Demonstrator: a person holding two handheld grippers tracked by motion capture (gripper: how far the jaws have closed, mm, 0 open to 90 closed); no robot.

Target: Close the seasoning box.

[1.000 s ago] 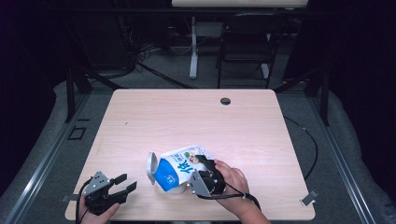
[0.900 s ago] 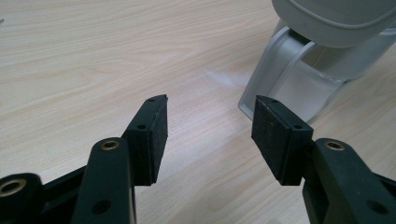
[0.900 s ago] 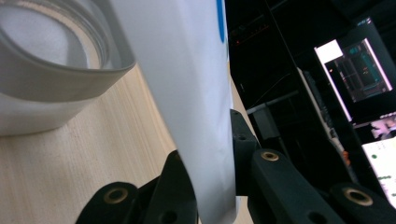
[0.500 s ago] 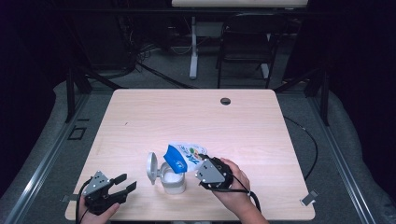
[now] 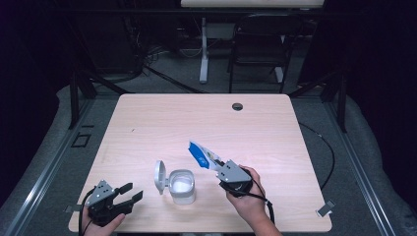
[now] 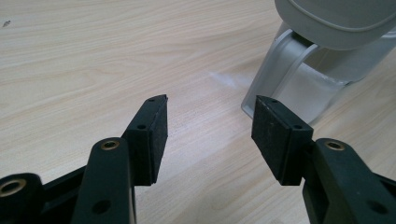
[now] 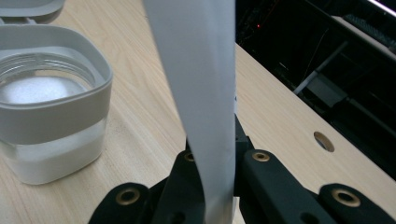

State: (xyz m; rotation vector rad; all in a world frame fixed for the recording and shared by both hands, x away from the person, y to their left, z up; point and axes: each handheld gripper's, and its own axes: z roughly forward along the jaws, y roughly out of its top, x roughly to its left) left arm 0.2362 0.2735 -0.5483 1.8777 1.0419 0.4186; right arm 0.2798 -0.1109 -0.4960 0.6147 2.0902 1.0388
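So the big light wood table [image 5: 162,128] takes up the middle of the high view, with a small round dark hole [image 5: 237,106] near its top edge.

Next down in size is the clear container [image 5: 181,186], sitting low and a bit left of centre, white powder inside, its grey flip lid [image 5: 160,175] standing open on its left side. A second ago the pouch was lying right over it and you could barely see the tub; now it's fully uncovered. In the right gripper view it sits at the upper left, rim and powder in plain sight.

The blue and white pouch [image 5: 203,156] is now up off the tub, lower centre of the high view, tilted with its free end pointing up-left, just right of the container and not touching it. In the right gripper view it's a white strip [image 7: 201,93] running up the middle of the frame.

The right gripper [image 5: 222,169] has its jaws clamped on the pouch's lower end, and they were just tightening on it. The hand has shifted right compared to before.

The left gripper [image 5: 132,192] sits bottom left of the high view, same spot as earlier, jaws spread apart with nothing between them, pointing at the container's lid side.
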